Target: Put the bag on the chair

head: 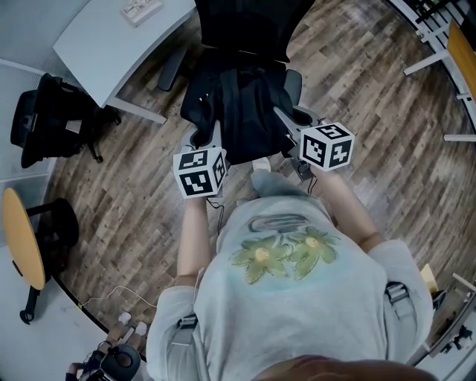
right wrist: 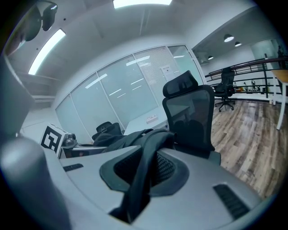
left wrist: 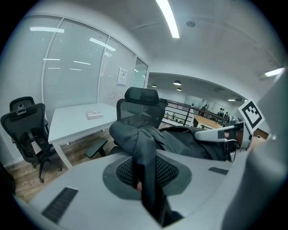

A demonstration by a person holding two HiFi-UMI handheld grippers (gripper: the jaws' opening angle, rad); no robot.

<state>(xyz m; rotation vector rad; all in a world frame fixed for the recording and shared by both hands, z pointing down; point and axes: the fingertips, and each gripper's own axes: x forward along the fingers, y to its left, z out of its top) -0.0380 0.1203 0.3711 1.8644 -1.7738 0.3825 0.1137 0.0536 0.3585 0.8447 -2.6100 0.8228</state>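
A black bag (head: 239,108) hangs over the seat of a black mesh office chair (head: 249,26), held up by its straps. My left gripper (head: 210,138) is shut on one dark strap (left wrist: 146,166) at the bag's left side. My right gripper (head: 288,123) is shut on another strap (right wrist: 143,173) at the bag's right side. In the left gripper view the bag's body (left wrist: 180,140) lies in front of the chair's backrest (left wrist: 140,110), with the right gripper's marker cube (left wrist: 249,114) beyond it. The right gripper view shows the backrest (right wrist: 191,114) just behind the bag (right wrist: 130,139).
A white desk (head: 111,41) stands at the chair's left, with a small white device (head: 141,9) on it. A second black chair (head: 44,123) and a round wooden table (head: 22,238) are at the far left. White table legs (head: 439,63) stand at the right. A thin cable (head: 111,298) lies on the wood floor.
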